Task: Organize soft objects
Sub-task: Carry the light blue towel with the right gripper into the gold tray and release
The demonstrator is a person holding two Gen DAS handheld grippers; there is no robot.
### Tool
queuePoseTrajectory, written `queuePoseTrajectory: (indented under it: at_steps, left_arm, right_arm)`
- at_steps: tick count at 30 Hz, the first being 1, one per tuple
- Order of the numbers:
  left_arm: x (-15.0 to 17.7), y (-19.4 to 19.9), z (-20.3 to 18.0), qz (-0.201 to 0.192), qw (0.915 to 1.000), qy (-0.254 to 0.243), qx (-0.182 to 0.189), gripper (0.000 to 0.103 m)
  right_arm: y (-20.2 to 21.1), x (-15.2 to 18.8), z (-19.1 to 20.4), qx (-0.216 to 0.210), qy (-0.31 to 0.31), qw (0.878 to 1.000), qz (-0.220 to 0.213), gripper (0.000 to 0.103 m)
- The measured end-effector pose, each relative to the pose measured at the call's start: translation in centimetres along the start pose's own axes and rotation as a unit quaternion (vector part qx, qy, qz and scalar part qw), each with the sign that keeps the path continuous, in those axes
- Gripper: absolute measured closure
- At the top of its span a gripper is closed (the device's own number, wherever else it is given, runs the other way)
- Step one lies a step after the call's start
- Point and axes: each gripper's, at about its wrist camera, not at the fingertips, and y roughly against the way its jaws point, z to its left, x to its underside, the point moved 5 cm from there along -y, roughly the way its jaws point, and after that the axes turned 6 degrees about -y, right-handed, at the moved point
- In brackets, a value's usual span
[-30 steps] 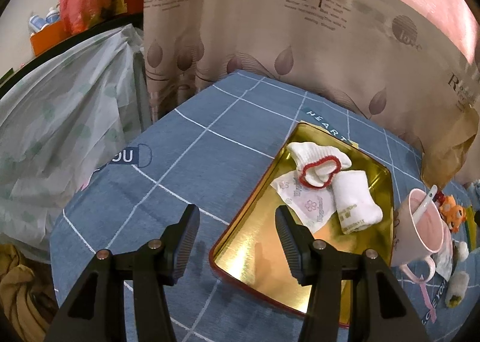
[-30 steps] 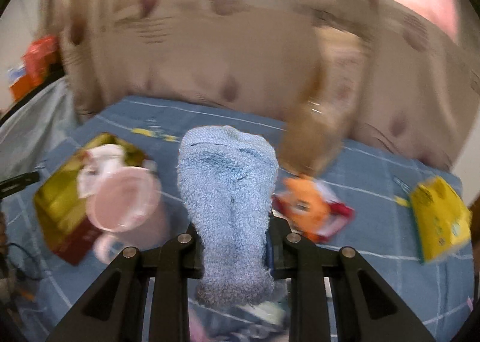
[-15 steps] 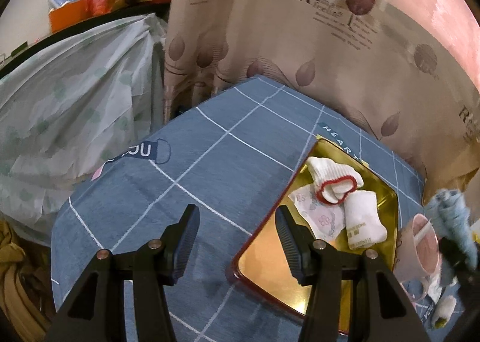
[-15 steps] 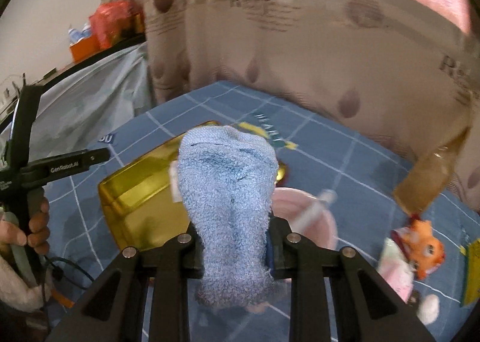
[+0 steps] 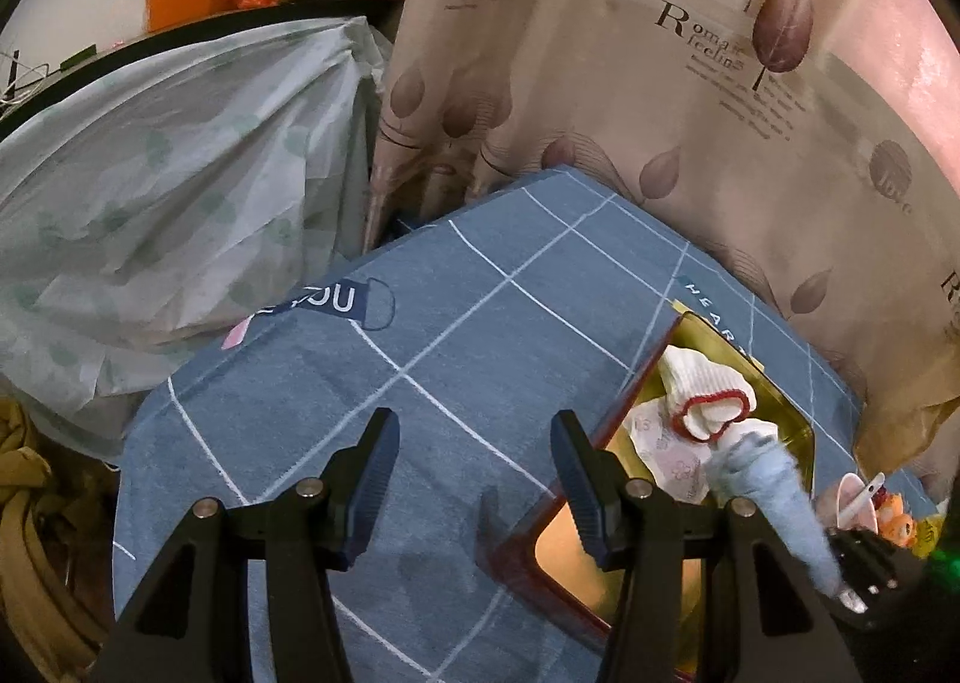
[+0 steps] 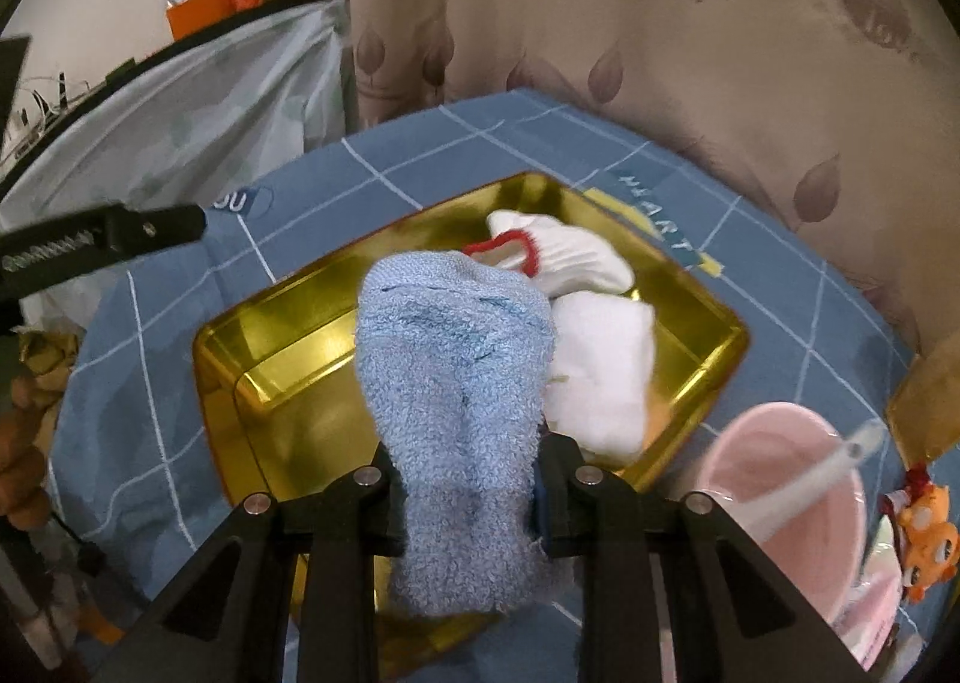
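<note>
Table (image 5: 480, 335): blue cloth, white grid lines.
Pink cup (image 6: 786, 479): white spoon (image 6: 816, 479) inside, right of centre.
Orange toy (image 6: 924, 539): right edge.
Curtain (image 5: 690, 101): leaf print, behind table.
Plastic sheet (image 5: 168, 191): left.

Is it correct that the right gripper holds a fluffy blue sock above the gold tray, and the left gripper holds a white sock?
Not quite. The left gripper holds nothing: in the left wrist view its fingers stand open over the blue cloth. The rest is right: the right gripper is shut on the blue sock above the gold tray, as the right wrist view shows. The white socks lie in the tray.
</note>
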Motion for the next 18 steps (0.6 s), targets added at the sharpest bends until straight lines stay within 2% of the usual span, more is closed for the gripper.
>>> queuePoseTrajectory:
  at_steps: [11, 13, 15, 18]
  left_arm:
    - [0.1, -0.3, 0.3, 0.007, 0.9999, 0.012, 0.007, 0.049]
    - [0.1, -0.2, 0.3, 0.007, 0.9999, 0.01, 0.007, 0.049]
    - [0.1, -0.2, 0.3, 0.007, 0.9999, 0.01, 0.007, 0.049]
    - [0.2, -0.2, 0.2, 0.008, 0.9999, 0.01, 0.007, 0.049]
  right_arm:
    - [-2.9, 1.1, 0.5, 0.008, -0.003, 0.999, 0.031, 0.071]
    - [-2.8, 1.0, 0.6, 0.008, 0.0, 1.0, 0.029, 0.067]
    - [-2.5, 1.0, 0.7, 0.008, 0.0, 1.0, 0.025, 0.055]
    - [-1.8, 0.7, 0.9, 0.004, -0.001, 1.0, 0.017, 0.05]
